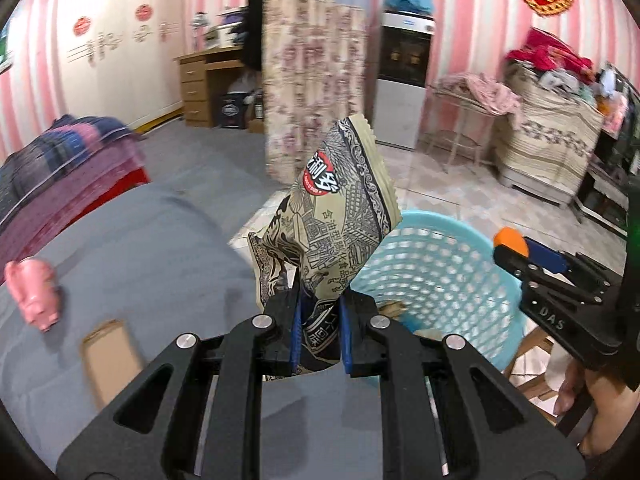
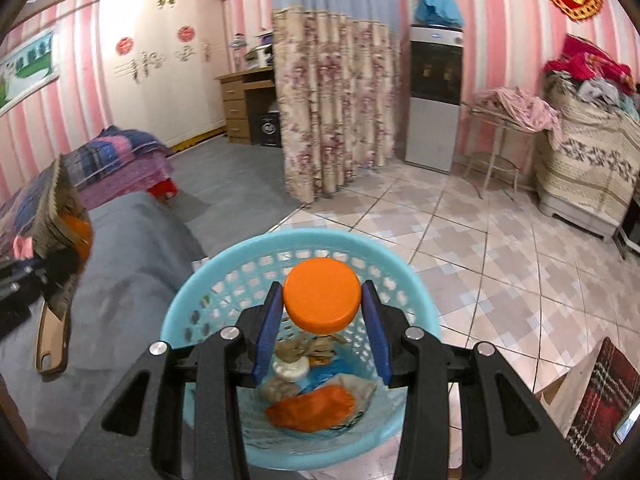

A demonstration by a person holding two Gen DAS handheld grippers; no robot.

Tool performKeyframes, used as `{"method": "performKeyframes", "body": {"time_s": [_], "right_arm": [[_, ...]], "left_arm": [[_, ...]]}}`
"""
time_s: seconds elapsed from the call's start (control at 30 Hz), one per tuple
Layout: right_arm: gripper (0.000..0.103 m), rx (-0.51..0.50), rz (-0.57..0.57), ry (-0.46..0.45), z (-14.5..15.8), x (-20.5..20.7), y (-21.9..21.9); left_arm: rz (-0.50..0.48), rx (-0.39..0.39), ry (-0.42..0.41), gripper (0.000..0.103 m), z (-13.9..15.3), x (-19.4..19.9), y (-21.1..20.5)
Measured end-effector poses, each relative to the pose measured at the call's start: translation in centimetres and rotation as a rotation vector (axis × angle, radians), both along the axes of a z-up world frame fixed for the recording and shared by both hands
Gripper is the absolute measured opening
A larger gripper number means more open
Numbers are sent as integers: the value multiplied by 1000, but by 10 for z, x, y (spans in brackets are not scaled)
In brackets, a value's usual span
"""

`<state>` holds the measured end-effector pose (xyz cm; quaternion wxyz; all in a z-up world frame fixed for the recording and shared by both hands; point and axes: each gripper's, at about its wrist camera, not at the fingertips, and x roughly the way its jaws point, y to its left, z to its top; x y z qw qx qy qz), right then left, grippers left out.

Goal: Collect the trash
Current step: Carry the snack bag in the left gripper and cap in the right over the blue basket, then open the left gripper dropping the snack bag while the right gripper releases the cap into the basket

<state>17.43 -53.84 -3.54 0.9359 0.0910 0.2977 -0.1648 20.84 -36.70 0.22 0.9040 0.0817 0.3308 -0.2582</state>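
I am judging the collecting to be well under way but not finished: the blue basket (image 2: 188, 312) is already holding several scraps, among them an orange wrapper (image 2: 312, 404) and a small white lid (image 2: 291, 369), while two more pieces are riding in my grippers and at least a flat cardboard piece (image 1: 110, 360) is lying on the grey bed (image 1: 140, 240), which I am taking for trash left to gather. A pink pig figure (image 1: 34, 292) is also sitting on that bed; whether it counts as trash I cannot tell. My right gripper (image 2: 322, 312) is pinching an orange cap (image 2: 320, 294) between its blue pads, jaws set only as wide as the cap, and it is hanging directly over the basket's opening, so I am reading the drop as the step in hand there. My left gripper (image 1: 319, 320) is clamping narrowly on the lower end of a printed snack bag (image 1: 332, 216), which is standing up out of the jaws. That bag is sitting over the edge of the bed, just beside the basket's near rim rather than above its opening, so it is needing a short carry to the right before release. The bag is light and crumpled, so I am expecting it may cling to a pad or drift past the rim.
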Motion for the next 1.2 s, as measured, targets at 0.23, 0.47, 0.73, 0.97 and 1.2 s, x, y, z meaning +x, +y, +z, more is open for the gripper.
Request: {"method": "performKeyframes", "body": {"time_s": [0.23, 0.47, 0.73, 0.97, 1.2], "right_arm": [[40, 53, -67, -15, -6, -9, -37], [40, 93, -93, -18, -13, -11, -52], [40, 93, -101, -14, -15, -9, -49], [40, 81, -87, 0, -15, -3, -40], [40, 61, -54, 15, -21, 13, -19]], "left_arm": [[-90, 6, 51, 14, -28, 10, -54], [-85, 49, 95, 40, -54, 29, -78], [-47, 27, 95, 79, -57, 31, -62], [3, 28, 79, 85, -50, 34, -37], [97, 41, 2, 94, -33, 31, 4]]}}
